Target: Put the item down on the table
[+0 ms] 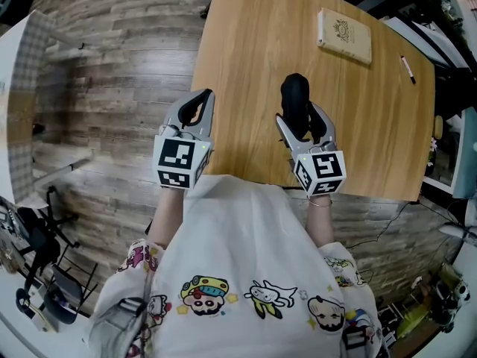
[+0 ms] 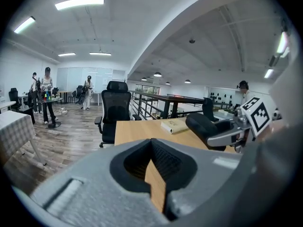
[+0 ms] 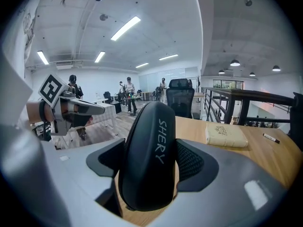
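A black oval zip case point(image 1: 294, 99) with pale lettering stands upright between the jaws of my right gripper point(image 1: 302, 118), which is shut on it above the near part of the wooden table point(image 1: 253, 43). In the right gripper view the case point(image 3: 151, 136) fills the gap between both pads of that gripper point(image 3: 150, 167). My left gripper point(image 1: 201, 99) hovers over the table's left edge, shut, with nothing in it. In its own view the left gripper's point(image 2: 152, 148) pads meet, and the held case point(image 2: 206, 126) shows off to the right.
A cream book point(image 1: 344, 36) lies at the far side of the table and a pen point(image 1: 408, 69) near its right edge. A black office chair point(image 2: 116, 110) stands at the table's far end. A cloth-covered table point(image 1: 19, 88) is at the left, with several people far off.
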Tool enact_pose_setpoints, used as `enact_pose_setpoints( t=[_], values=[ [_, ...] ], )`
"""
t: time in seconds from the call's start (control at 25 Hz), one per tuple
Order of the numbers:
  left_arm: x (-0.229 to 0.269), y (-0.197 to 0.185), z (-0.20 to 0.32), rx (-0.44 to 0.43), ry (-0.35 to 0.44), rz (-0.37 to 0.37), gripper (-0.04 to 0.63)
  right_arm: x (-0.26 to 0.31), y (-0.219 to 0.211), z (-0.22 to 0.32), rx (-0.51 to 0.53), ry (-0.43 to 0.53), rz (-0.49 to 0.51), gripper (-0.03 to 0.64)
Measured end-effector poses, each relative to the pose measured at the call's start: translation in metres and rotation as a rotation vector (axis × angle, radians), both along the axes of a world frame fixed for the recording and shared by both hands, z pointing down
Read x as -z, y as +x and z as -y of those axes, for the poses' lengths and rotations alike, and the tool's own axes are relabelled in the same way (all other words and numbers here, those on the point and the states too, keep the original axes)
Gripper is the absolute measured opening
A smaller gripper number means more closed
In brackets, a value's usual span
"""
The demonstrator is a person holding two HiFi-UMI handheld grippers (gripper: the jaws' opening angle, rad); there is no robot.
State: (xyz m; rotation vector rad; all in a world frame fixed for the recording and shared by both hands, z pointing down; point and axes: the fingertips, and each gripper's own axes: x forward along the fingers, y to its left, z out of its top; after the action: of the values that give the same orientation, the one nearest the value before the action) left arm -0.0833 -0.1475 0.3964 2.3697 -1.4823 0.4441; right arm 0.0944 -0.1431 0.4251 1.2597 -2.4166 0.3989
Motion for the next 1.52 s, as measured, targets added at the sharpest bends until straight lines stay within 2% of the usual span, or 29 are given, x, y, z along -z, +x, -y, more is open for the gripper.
enact_pose_setpoints(
  t=[0.4, 1.04, 1.52],
  values=[
    [-0.015, 0.002, 0.002, -0.020, -0.033, -0.004, 0.000, -0.015, -0.011, 0.010, 0.053, -0.034, -0.054, 0.339],
    [-0.040, 0.011, 0.001, -0.054, -0.088, -0.021, 0.000, -0.087, -0.046, 0.003, 0.206, -0.153, -0.176, 0.339],
    [-0.064, 0.008, -0.005, -0.050, -0.132, -0.030, 0.000, -0.137, -0.068, -0.005, 0.305, -0.172, -0.334, 0.339]
  ],
)
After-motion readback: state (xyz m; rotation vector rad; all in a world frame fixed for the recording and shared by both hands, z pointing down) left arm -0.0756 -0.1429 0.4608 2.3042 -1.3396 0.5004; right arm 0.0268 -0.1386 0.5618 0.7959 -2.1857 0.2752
